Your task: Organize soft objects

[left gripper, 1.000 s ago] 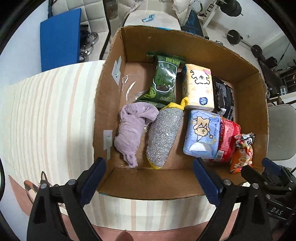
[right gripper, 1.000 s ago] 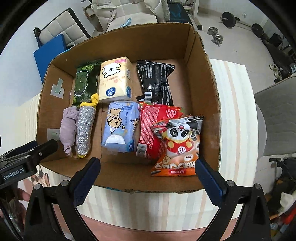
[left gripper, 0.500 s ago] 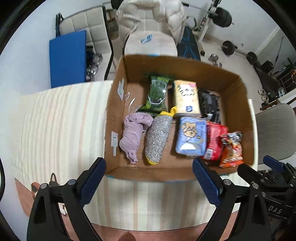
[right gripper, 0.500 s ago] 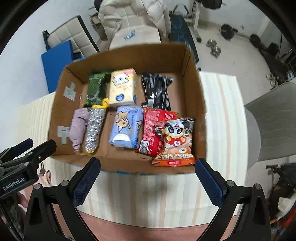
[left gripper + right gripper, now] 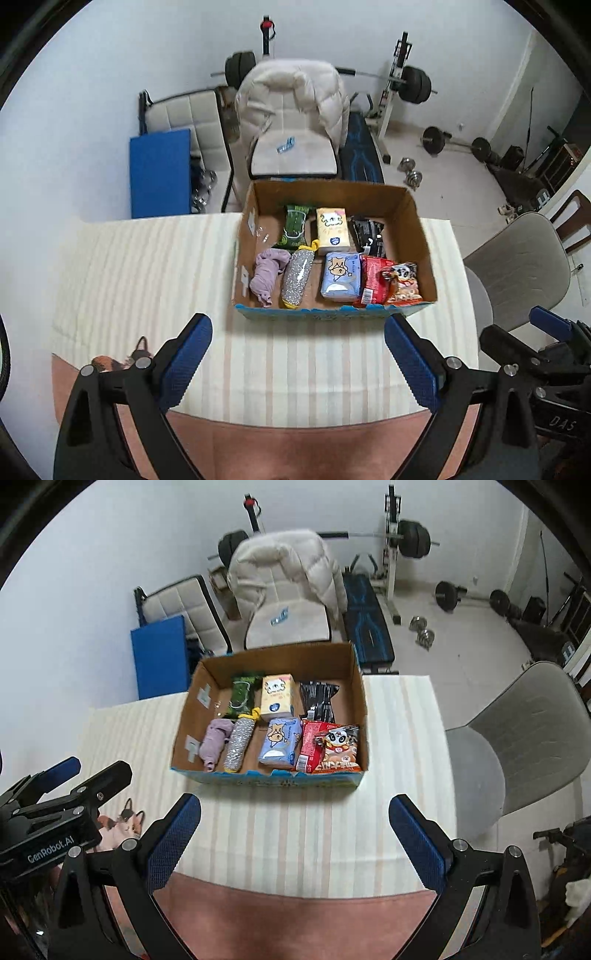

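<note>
An open cardboard box [image 5: 406, 206] [image 5: 360, 705] stands on the striped table [image 5: 147, 280] [image 5: 399, 738]. Inside lie a lilac cloth [image 5: 267, 275] [image 5: 213, 743], a silver sponge [image 5: 297, 278] [image 5: 238, 745], a blue tissue pack [image 5: 340, 275] [image 5: 280, 746], a yellow tissue pack [image 5: 332, 230] [image 5: 277, 697], a green packet [image 5: 294, 227], a black packet [image 5: 369, 235], a red packet [image 5: 373, 277] and a panda snack bag [image 5: 404, 284] [image 5: 339, 749]. My left gripper [image 5: 297, 354] and right gripper [image 5: 295, 834] hover open and empty, well above and in front of the box.
A chair with a white puffy jacket [image 5: 295, 110] stands behind the table, a grey chair [image 5: 517, 266] [image 5: 517, 746] to its right. A blue mat [image 5: 159, 173] leans at the wall. Barbells and weights lie on the floor at the back right.
Both grippers have risen and pulled back from the box, so it looks smaller and the room behind shows. The items in the box have not moved. Both stayed open.
</note>
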{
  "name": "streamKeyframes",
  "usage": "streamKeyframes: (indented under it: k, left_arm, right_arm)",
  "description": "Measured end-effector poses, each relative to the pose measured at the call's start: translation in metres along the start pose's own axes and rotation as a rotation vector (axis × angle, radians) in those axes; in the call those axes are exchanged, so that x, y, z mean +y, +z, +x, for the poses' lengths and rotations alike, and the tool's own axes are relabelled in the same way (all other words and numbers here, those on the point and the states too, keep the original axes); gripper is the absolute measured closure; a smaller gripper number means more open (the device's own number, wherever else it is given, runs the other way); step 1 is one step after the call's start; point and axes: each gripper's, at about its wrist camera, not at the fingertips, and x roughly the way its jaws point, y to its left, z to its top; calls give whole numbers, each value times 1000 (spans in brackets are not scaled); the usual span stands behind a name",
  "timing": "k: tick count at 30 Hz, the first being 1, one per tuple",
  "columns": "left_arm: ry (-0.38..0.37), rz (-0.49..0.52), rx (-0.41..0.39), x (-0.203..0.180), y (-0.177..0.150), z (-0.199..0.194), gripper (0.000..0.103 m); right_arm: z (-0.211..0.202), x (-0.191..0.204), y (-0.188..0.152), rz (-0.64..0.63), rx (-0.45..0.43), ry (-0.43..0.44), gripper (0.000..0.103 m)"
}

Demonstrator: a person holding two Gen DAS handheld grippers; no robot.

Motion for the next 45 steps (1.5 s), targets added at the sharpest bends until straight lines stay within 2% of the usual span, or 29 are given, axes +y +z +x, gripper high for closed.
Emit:
streamKeyframes:
  k: [9,17,24,29,31,35,45]
  left_arm:
    - [6,-8,-69,-4,-35,-78,7]
    - [3,-28,-108,-7,-52,-116,7]
    - [24,-27,-126,-13,-60,-126,7]
    - [43,-8,-134,-19,-62,-125,7]
    - [47,-6,-143,-22,-62,-125,0]
    - [55,-5,-163,-25,-61,-125,0]
    - [73,-14,-204,-26,-53,-132,0]
  right_arm:
    - [-88,0,-40,-9,-94,23,0]
    - [-128,9,-66,-39,-119,41,0]
    - [-140,12,-78,-55,-125,37,0]
    - [-142,11,-75,-50,-149,1,0]
    - [-140,10,-71,-49,-166,-22,0]
    - [-144,11,-67,-47,-201,-64,0]
    - [-151,15,-55,-47,-242,-70,0]
